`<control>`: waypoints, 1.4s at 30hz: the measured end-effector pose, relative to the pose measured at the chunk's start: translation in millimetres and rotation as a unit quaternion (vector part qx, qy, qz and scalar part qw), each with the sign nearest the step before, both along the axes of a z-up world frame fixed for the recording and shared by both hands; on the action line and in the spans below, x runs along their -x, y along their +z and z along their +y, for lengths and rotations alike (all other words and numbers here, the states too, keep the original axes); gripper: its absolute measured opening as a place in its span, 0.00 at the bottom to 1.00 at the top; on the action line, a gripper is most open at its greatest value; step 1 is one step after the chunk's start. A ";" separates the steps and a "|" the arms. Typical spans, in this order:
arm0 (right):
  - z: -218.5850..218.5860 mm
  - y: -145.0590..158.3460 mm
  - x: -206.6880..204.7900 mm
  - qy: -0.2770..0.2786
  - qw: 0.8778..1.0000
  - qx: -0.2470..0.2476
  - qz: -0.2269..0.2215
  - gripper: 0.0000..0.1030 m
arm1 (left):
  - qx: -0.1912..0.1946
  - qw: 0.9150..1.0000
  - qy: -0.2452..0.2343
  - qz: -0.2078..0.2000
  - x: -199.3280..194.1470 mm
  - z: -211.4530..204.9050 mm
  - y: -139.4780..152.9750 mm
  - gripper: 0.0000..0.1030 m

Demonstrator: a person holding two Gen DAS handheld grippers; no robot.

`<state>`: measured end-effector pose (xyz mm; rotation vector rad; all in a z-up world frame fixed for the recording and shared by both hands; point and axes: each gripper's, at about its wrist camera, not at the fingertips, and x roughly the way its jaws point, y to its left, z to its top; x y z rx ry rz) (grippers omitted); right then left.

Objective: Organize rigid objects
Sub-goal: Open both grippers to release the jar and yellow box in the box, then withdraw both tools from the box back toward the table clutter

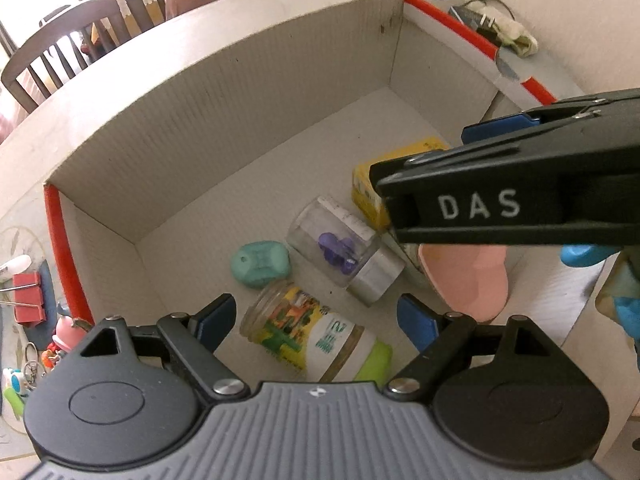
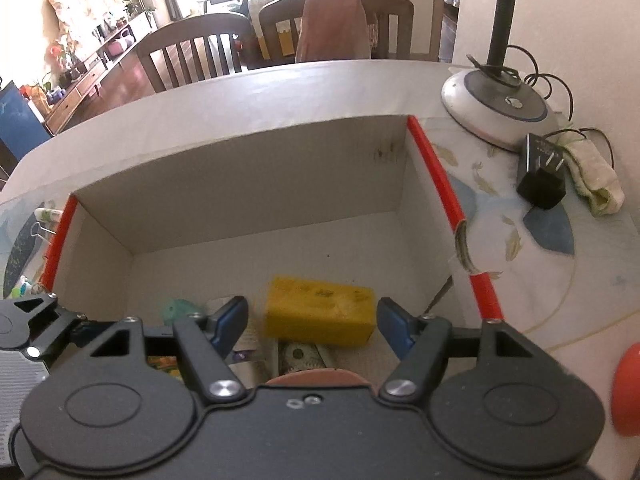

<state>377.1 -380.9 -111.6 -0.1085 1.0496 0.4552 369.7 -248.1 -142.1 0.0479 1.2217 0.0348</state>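
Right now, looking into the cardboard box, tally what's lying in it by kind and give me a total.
Jars: 2, the clear jar with purple pieces and the labelled jar with the green lid
Yellow box: 1
Teal oval case: 1
Pink flat piece: 1
Total: 5, counting only what shows clearly.

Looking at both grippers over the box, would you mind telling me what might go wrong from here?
1. The right gripper reaches across above the left gripper; both hang over the same box corner and could collide.
2. The labelled jar and the clear vial lie on their sides, so a nudge may roll them.
3. The yellow box, pink item and vial are crowded together; a grasp there may disturb neighbours.
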 end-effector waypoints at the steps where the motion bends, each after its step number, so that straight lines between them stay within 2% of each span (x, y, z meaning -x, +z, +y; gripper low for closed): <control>1: -0.6 2.0 0.5 0.000 1.000 -0.001 -0.001 0.69 | 0.002 1.000 0.002 -0.004 2.0 1.0 1.7 0.85; 8: -4.3 21.1 11.5 0.006 1.000 -0.019 -0.014 0.70 | 0.031 0.998 0.014 -0.054 18.1 12.6 22.2 0.85; 18: -4.4 59.6 41.5 0.028 0.996 -0.060 -0.053 0.70 | 0.064 0.989 0.017 -0.130 43.1 19.0 58.5 0.85; 21: -3.3 72.3 52.1 0.028 0.994 -0.075 -0.068 0.76 | 0.075 0.986 0.016 -0.146 56.7 26.9 71.4 0.85; 32: 14.2 107.2 101.7 0.025 0.987 -0.118 -0.105 0.81 | 0.103 0.976 0.016 -0.189 111.4 60.7 105.6 0.86; 37: 31.0 118.1 125.3 0.022 0.985 -0.136 -0.106 0.81 | 0.102 0.973 0.016 -0.205 139.9 83.1 118.9 0.86; 40: 44.1 122.1 140.4 0.025 0.983 -0.140 -0.113 0.87 | 0.101 0.972 0.015 -0.212 158.3 97.2 124.6 0.86; 42: 53.9 123.9 150.9 0.027 0.983 -0.144 -0.114 0.87 | 0.100 0.971 0.016 -0.216 170.0 107.6 127.5 0.86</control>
